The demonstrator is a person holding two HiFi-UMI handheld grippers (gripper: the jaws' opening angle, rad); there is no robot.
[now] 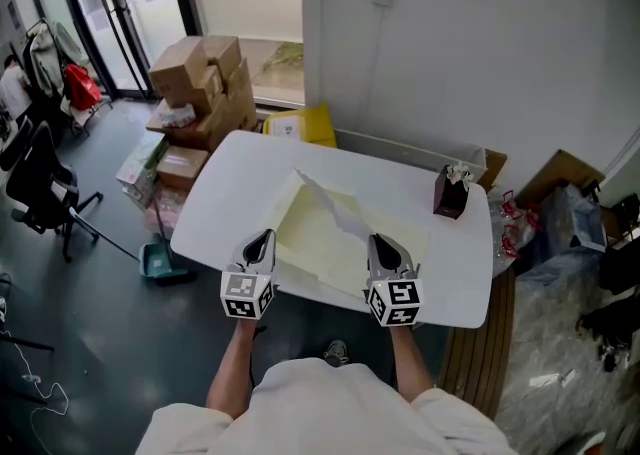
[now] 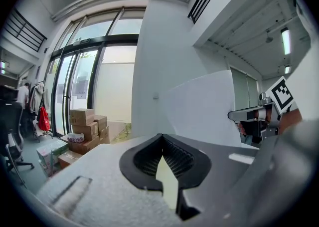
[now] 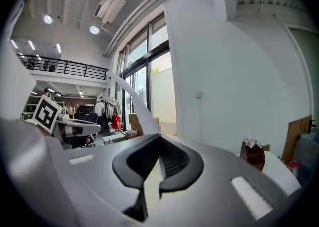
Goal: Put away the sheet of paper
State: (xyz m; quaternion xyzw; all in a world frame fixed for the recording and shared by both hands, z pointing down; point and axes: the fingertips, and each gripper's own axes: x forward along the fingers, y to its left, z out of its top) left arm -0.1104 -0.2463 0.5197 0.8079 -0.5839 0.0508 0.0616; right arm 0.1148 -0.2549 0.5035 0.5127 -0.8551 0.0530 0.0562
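Pale yellow sheet of paper [image 1: 318, 231] lay on a white table [image 1: 455, 278], its far part raised into a ragged ridge while its near edge was lifted by two hand-held grippers. At about 7 o'clock from the middle of the sheet, the left gripper [image 1: 262, 237] had its jaws pressed together on the edge; in the left gripper view a strip of the sheet [image 2: 168, 181] showed pinched between the dark ribbed pads [image 2: 175, 158], with the rest rising as a broad pale sheet beyond. At about 5 o'clock, the right gripper [image 1: 380, 241] likewise had its jaws closed on the edge, and the right gripper view showed the sheet [image 3: 151, 183] caught between them and curling upward. A small dark brown bag [image 1: 451, 193] stood upright on the table at 2 o'clock from the sheet, well apart from it. On the floor at 10 o'clock sat stacked cardboard boxes [image 1: 205, 83], with a green dustpan [image 1: 160, 263] at 9 o'clock.
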